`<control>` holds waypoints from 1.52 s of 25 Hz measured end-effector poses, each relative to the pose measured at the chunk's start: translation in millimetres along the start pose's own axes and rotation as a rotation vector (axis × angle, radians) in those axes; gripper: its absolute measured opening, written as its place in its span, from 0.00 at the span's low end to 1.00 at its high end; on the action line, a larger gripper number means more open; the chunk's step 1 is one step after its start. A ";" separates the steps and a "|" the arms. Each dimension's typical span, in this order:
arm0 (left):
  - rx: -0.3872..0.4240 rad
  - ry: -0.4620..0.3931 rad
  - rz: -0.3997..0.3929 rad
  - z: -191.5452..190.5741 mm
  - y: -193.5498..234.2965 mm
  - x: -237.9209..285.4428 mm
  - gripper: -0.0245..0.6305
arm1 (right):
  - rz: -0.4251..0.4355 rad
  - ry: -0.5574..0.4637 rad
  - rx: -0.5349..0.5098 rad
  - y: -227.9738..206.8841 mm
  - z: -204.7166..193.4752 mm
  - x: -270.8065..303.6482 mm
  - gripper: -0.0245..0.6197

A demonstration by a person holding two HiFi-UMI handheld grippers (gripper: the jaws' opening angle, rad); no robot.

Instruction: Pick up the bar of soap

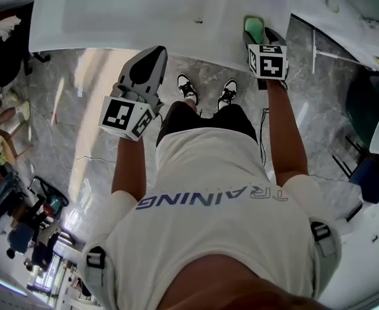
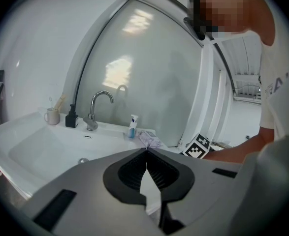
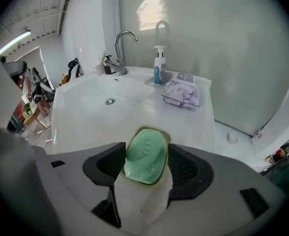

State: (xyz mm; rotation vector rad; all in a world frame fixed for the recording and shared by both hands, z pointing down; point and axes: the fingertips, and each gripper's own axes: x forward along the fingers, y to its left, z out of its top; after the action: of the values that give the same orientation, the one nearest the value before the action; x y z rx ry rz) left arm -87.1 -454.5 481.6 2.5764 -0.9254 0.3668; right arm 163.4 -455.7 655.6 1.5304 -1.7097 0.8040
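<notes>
A pale green bar of soap (image 3: 145, 155) lies in a shallow recess of the white sink counter (image 3: 193, 124), right of the basin. My right gripper (image 3: 146, 163) stands open with the soap between its dark ribbed pads (image 3: 110, 163), one on each side; no squeeze shows. In the head view the soap (image 1: 254, 26) peeks out ahead of the right gripper (image 1: 264, 36) at the counter's front edge. My left gripper (image 1: 154, 50) hangs in front of the sink over the floor, shut with nothing in it; its tips (image 2: 146, 151) meet.
At the back of the basin (image 3: 85, 112) stands a chrome faucet (image 3: 120, 48). A pump bottle (image 3: 158, 65) and a clear packet (image 3: 182, 91) sit on the counter beyond the soap. Left of the faucet are a cup (image 2: 51, 116) and a black bottle (image 2: 72, 117). A mirror covers the wall behind.
</notes>
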 end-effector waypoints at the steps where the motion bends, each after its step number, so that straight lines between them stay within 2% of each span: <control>1: -0.002 0.000 0.001 0.2 0.3 0.1 0.05 | 0.003 0.009 -0.002 1.3 -0.9 1.2 0.43; 7: -0.007 0.000 0.003 -0.1 1.8 1.6 0.05 | -0.005 0.034 0.042 -0.9 -9.0 9.2 0.43; 11: -0.006 -0.003 0.008 1.1 1.0 -2.9 0.05 | 0.000 0.030 0.024 -1.4 -7.1 9.0 0.43; 15: 0.004 -0.017 0.011 8.1 -1.5 -8.0 0.05 | 0.020 -0.015 0.021 -0.6 0.3 -4.7 0.43; 22: 0.048 -0.058 -0.010 34.8 -21.7 -9.2 0.05 | 0.063 -0.220 -0.013 -1.0 37.3 -71.7 0.43; 27: 0.097 -0.126 -0.032 66.4 -51.4 -6.5 0.05 | 0.051 -0.414 -0.123 -4.9 78.8 -145.2 0.43; 34: 0.138 -0.222 -0.017 95.9 -85.2 -21.7 0.05 | 0.134 -0.632 -0.071 -6.3 111.0 -238.9 0.43; 38: 0.152 -0.255 0.007 104.9 -97.3 -35.4 0.05 | 0.139 -0.706 -0.082 -5.3 115.6 -282.8 0.43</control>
State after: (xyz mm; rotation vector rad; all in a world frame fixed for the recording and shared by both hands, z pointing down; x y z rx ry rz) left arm -38.1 -410.8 349.6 2.8071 -1.0277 0.1148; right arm 175.4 -391.8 357.0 1.7740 -2.3328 0.2466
